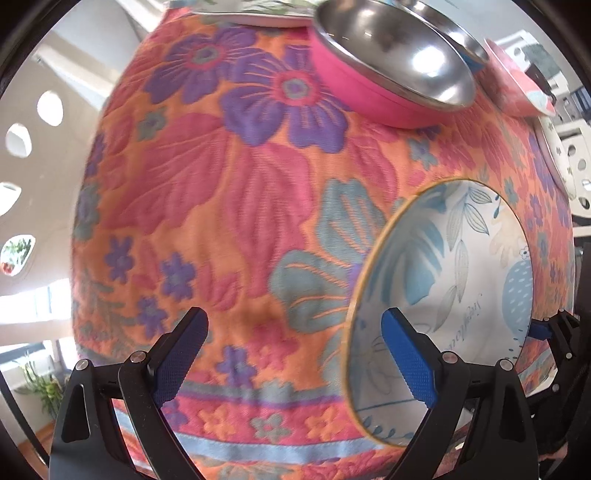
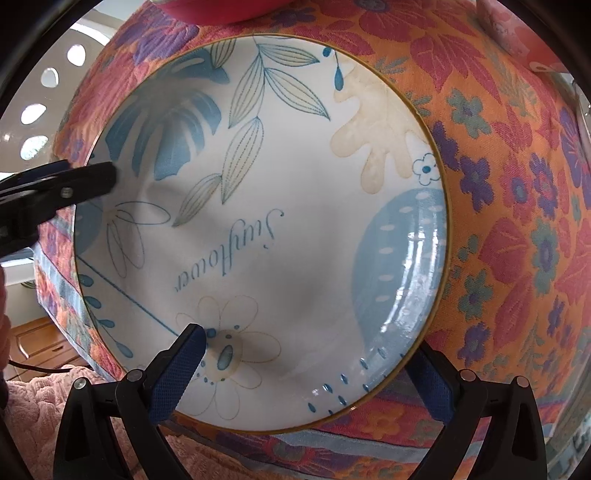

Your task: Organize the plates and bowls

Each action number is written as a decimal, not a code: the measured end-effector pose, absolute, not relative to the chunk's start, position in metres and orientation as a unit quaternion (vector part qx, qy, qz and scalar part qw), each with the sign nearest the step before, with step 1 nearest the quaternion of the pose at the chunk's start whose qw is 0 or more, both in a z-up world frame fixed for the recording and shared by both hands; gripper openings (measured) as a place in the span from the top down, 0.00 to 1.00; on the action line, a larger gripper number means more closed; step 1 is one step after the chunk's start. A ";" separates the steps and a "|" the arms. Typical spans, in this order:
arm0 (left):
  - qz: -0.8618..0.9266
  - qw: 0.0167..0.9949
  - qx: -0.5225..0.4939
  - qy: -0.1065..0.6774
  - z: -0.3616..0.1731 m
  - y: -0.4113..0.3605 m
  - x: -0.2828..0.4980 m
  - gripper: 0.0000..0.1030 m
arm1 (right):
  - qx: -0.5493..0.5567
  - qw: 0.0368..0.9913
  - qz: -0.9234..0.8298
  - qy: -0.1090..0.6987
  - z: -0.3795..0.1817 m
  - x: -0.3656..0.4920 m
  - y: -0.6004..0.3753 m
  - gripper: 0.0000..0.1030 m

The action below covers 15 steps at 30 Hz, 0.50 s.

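A white plate with blue leaves and the word "Sunflower" point(image 2: 280, 206) lies on the flowered tablecloth; it also shows in the left wrist view point(image 1: 450, 288) at the lower right. My right gripper point(image 2: 306, 373) is open around the plate's near rim, the left finger point(image 2: 177, 373) over the plate and the right finger point(image 2: 432, 384) under its edge. My left gripper point(image 1: 295, 354) is open, its right finger point(image 1: 406, 358) over the plate's left rim; it shows in the right wrist view point(image 2: 74, 184) at the left. A pink bowl with a steel inside point(image 1: 399, 62) stands at the far side.
A floral plate point(image 1: 258, 11) lies at the far edge beside the pink bowl. A pink patterned dish point(image 1: 517, 85) sits at the far right. The tablecloth point(image 1: 221, 206) covers the whole table. A pink textured fabric point(image 2: 48, 410) lies below the table's near edge.
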<state>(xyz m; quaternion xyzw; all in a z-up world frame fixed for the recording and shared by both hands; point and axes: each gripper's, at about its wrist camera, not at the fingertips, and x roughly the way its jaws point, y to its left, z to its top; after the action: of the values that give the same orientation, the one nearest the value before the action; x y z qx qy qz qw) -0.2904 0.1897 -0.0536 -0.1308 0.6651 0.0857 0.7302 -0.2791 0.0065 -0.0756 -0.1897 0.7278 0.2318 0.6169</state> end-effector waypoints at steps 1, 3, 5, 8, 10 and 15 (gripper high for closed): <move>0.090 0.730 -0.134 0.664 -0.051 0.194 -0.293 0.09 | -0.197 0.616 0.228 0.728 -0.075 -0.279 0.008 0.03; 0.095 0.731 -0.151 0.659 -0.047 0.208 -0.301 0.08 | -0.213 0.616 0.216 0.727 -0.072 -0.276 0.009 0.04; 0.103 0.730 -0.163 0.655 -0.041 0.218 -0.308 0.08 | -0.234 0.618 0.203 0.723 -0.069 -0.272 0.009 0.08; 0.115 0.733 -0.167 0.650 -0.033 0.233 -0.317 0.08 | -0.262 0.620 0.184 0.717 -0.064 -0.265 0.010 0.11; 0.118 0.735 -0.174 0.645 -0.028 0.240 -0.322 0.08 | -0.268 0.621 0.179 0.715 -0.060 -0.261 0.010 0.12; 0.128 0.739 -0.186 0.635 -0.016 0.257 -0.330 0.08 | -0.245 0.628 0.185 0.715 -0.042 -0.250 0.010 0.20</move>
<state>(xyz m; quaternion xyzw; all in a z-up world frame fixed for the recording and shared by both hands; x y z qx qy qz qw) -0.3298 0.2566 -0.0158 -0.1865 0.6349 0.1277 0.7388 -0.2503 0.0103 -0.0423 -0.2453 0.7148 0.1854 0.6281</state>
